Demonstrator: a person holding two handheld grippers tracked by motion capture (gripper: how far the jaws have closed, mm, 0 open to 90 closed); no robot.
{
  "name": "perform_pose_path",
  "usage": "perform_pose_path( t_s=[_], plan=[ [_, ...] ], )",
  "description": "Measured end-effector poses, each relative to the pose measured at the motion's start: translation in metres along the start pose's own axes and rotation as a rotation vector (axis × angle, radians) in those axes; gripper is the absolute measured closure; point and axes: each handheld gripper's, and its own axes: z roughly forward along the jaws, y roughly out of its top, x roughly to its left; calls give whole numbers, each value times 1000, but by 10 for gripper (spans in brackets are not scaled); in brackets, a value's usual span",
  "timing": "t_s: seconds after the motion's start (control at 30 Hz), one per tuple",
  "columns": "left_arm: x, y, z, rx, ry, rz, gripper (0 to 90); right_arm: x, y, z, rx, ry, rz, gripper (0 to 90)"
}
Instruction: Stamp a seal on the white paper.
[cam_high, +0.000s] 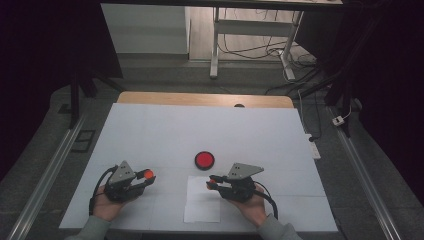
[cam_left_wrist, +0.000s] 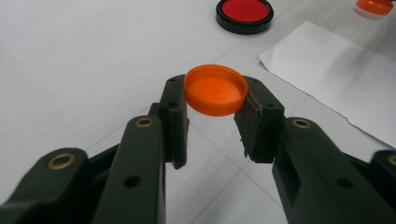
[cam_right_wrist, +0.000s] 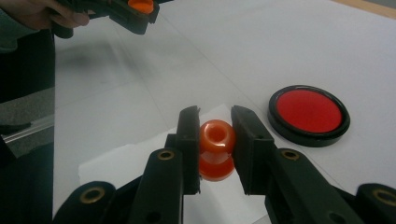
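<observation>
Fingers (cam_left_wrist: 175, 109) of left gripper (cam_left_wrist: 215, 116) clamped on orange cap (cam_left_wrist: 215, 89) by its rim, cap level, held off the desk (cam_left_wrist: 84, 56); light, stiff, slick plastic, best pinched across the rim.

Right gripper (cam_right_wrist: 215, 140): fingers (cam_right_wrist: 189, 135) shut on orange stamp (cam_right_wrist: 216, 148) at its narrow waist, above the paper (cam_right_wrist: 112, 163); small, rigid, probably slippery. Red ink pad (cam_right_wrist: 308, 115) just beside.

High view: both grippers near the desk's front edge, ink pad (cam_high: 204, 160) between, farther back.
</observation>
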Motion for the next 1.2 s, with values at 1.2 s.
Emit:
perform_pose_path(
  t_s=[1.2],
  plan=[
    [0,0,1,6,-2,5,648,5,-7,33,85,2,-44,722]
  ],
)
